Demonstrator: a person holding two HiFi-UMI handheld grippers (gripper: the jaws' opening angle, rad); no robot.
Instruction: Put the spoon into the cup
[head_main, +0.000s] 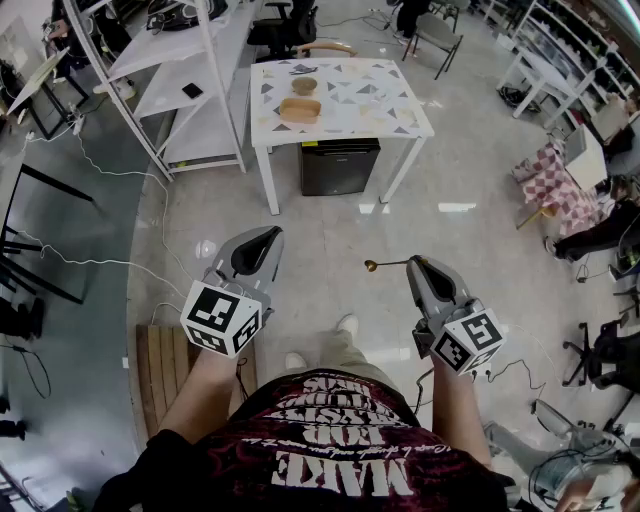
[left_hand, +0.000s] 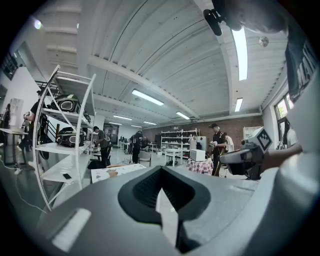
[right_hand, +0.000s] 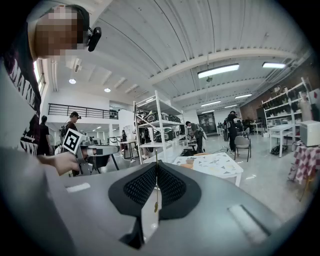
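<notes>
Head view: carrying step, by the look of it. Right gripper (head_main: 414, 263) clamped shut on the spoon (head_main: 384, 264), held crosswise with the spoon's bowl poking left. Left gripper (head_main: 272, 236) closed on nothing. Cup (head_main: 304, 86) well ahead on the white table (head_main: 400, 122), just behind a shallow dish (head_main: 300, 110). Next, probably: walk up, tip the spoon upright, lower it inside the cup's rim. Shelf rack (head_main: 190, 90) off to the left, black box (head_main: 340, 165) under the table, neither in the path.
</notes>
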